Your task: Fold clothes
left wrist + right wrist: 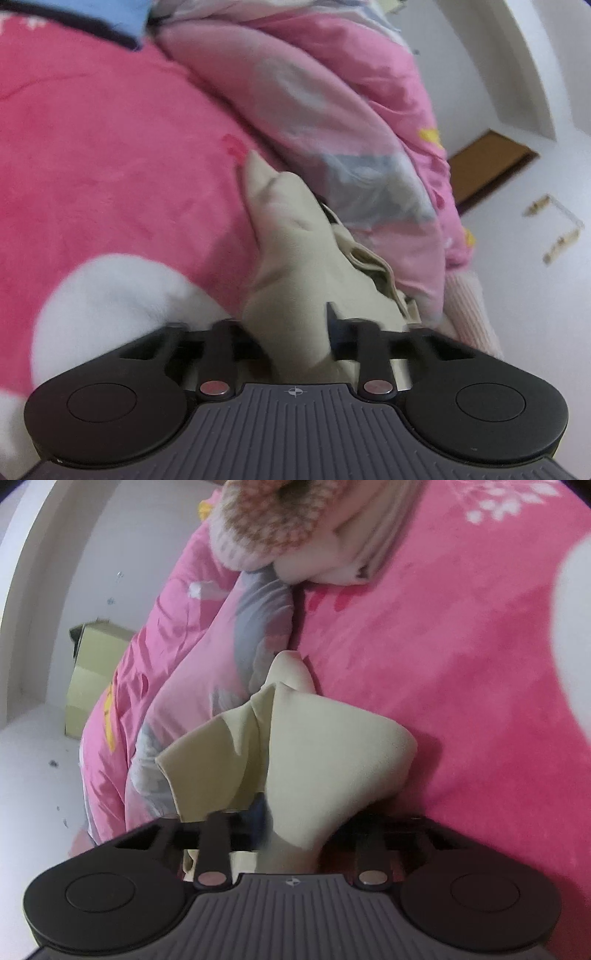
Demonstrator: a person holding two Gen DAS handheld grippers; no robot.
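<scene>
Beige garment bunching between both tools, trailing toward 12 o'clock over pink blanket. Left gripper clamping its cloth; right gripper also pinching a fold — fingertips hiding under fabric. Rumpled patterned quilt crowding bed edge at 10 o'clock in right view; open blanket spreading at 2 o'clock.
</scene>
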